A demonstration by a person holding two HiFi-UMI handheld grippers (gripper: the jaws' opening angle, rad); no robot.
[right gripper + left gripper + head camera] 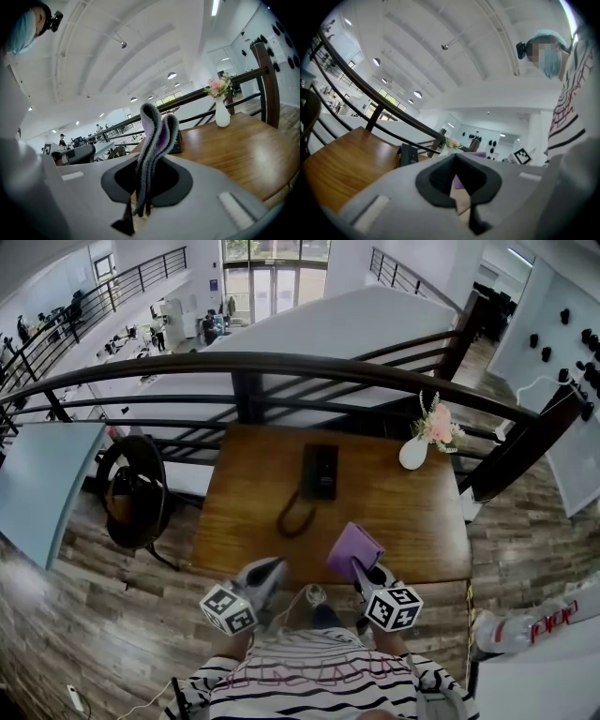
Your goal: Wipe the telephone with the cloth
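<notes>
**Q:** What is the right gripper point(140, 197) doing?

**A:** Its jaws are closed on a purple cloth point(154, 136); the cloth is folded and stands up out of the jaws in a soft loop; from the head view the right gripper point(359, 566) is at the near edge of a wooden table point(403, 521), with the cloth point(353, 549) sticking out over the wood.

**Q:** And the left gripper point(457, 187)?

**A:** Its jaw tips meet, with nothing between them; the left gripper point(278, 563) is just beside the right one at the same near edge, apart from the cloth; it is tilted up and aimed across the table.

**Q:** Where is the telephone point(320, 472)?

**A:** It lies flat near the middle of the table, towards the far edge; it is black, and its curly cord point(295, 517) loops towards the near side; neither gripper touches it, and the cloth is well short of it; the left gripper view shows the telephone point(408, 154) low on the wood ahead.

**Q:** What else is around?

**A:** A white vase point(413, 453) of pink flowers stands at the far right corner of the table; a dark railing point(281, 367) curves behind the table; a round dark chair point(136, 488) stands on the floor to the left; the person's striped shirt point(309, 676) fills the bottom of the head view.
</notes>
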